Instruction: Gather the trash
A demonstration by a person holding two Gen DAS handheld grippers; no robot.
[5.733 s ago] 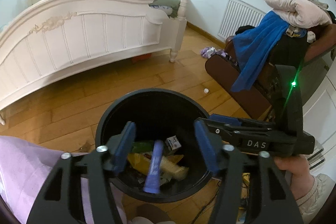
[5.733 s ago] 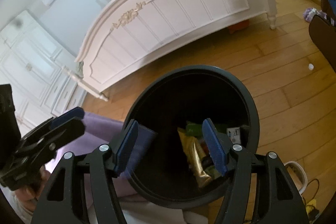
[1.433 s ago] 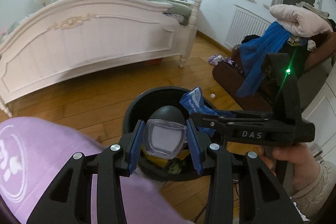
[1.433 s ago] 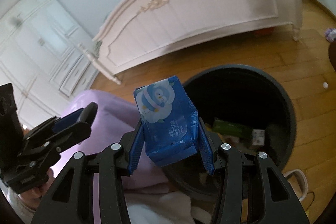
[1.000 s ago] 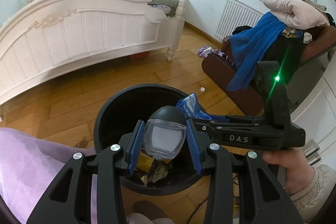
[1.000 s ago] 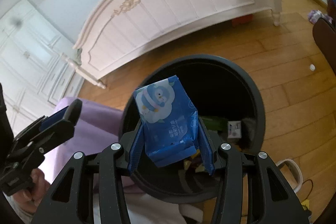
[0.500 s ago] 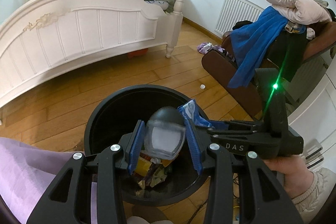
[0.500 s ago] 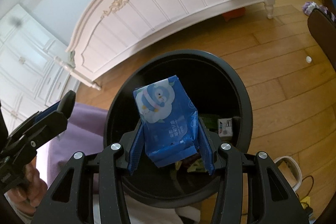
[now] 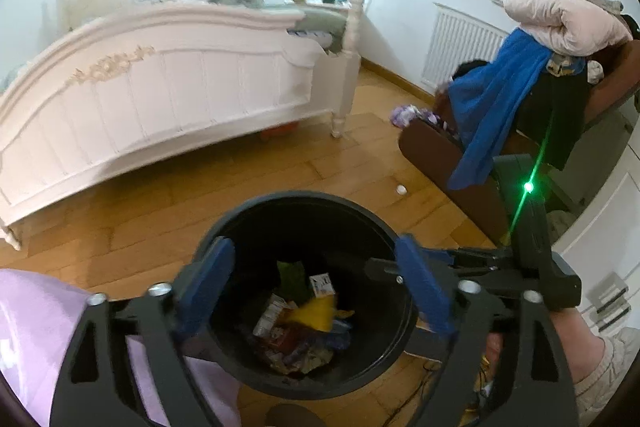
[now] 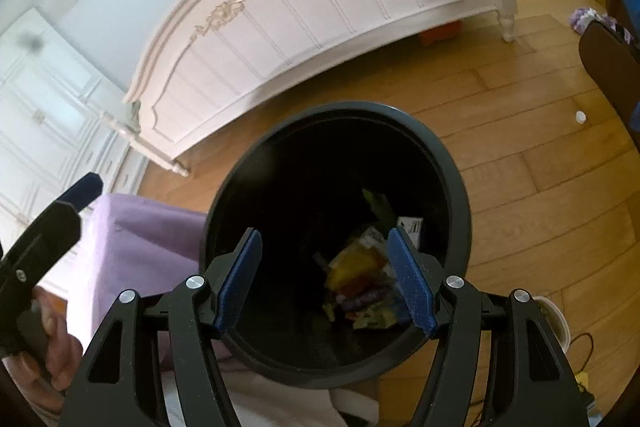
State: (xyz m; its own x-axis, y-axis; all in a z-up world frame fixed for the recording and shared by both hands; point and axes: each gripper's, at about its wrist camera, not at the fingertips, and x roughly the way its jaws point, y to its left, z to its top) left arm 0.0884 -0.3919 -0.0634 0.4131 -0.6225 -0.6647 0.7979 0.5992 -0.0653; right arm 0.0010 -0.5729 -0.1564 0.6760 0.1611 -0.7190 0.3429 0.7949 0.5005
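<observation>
Trash [image 9: 298, 323] sits heaped at the bottom of the round black bin [image 9: 380, 227], a jumble of wrappers, a yellow packet, small cartons, something green at the back. The bin stands on a honey-coloured wooden plank floor [image 9: 240, 179], right under both tools. Left tongs [image 9: 316, 287] hang over the rim, blue pads spread wide, nothing between them. Right tongs [image 10: 326, 275] are over the bin mouth too, pads also wide apart and empty, the trash [image 10: 360, 283] visible straight down between them.

Look around the room: a big white bed [image 9: 168, 99] with a carved gold ornament on its curved footboard fills the far side, bedding rumpled on top. A small white cap [image 9: 401, 189] lies alone on the floorboards between bed and chair. To the right, a dark brown chair [image 9: 448, 163] is loaded with a blue cloth [image 9: 496, 107] and a pink quilt [image 9: 560, 23]. A white radiator [image 9: 460, 47] runs under the window. Lilac fabric [image 10: 132, 247] crowds the lower left beside the bin. White panelled cupboard doors [image 10: 44, 115] line the wall in the right wrist view.
</observation>
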